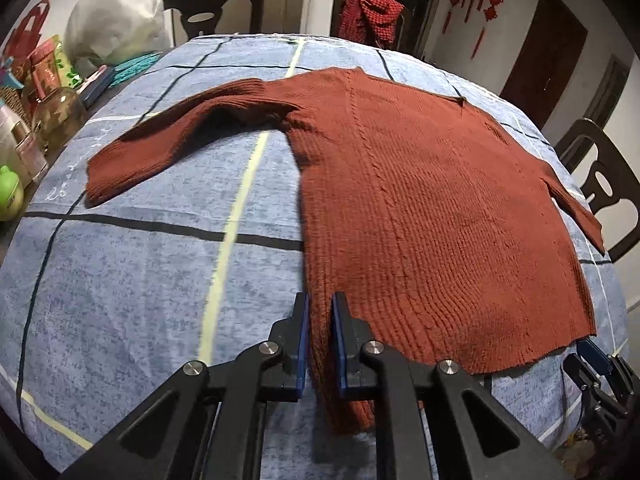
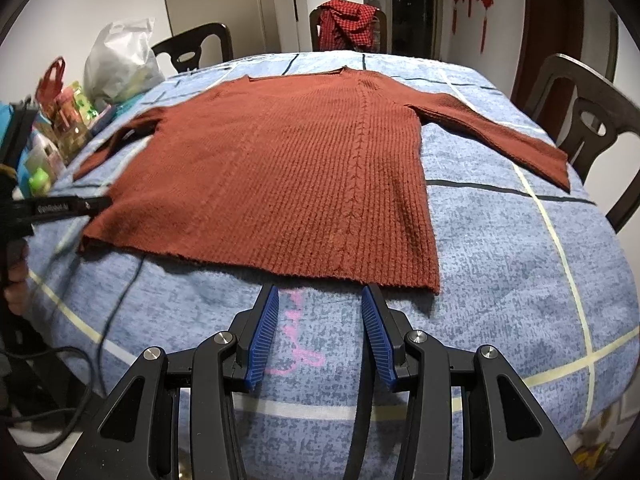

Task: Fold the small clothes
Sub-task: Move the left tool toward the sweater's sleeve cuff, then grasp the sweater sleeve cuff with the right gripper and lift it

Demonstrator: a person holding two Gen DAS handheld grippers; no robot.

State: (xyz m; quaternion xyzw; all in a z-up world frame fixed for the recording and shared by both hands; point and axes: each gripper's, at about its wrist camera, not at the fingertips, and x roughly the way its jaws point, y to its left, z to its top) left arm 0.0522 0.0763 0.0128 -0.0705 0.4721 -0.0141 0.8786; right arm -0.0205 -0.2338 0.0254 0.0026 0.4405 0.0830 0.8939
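A rust-red knit sweater [image 1: 432,208] lies flat on the blue checked cloth [image 1: 120,280], hem toward me, both sleeves spread out. My left gripper [image 1: 320,300] is shut on the sweater's near left hem corner, with a bunch of knit pinched between its blue pads [image 1: 304,340]. The sweater also shows in the right wrist view [image 2: 280,184]. My right gripper [image 2: 320,292] is open and empty, just short of the hem near its right corner. The left gripper appears at the left edge of the right wrist view [image 2: 96,202]. The right gripper shows in the left wrist view [image 1: 592,356].
Bottles and jars [image 1: 44,108] and a white plastic bag [image 1: 116,20] crowd the table's left side. Dark chairs stand around the table, one with a red checked garment [image 2: 348,24]. A black cable [image 2: 116,308] runs over the near left of the cloth.
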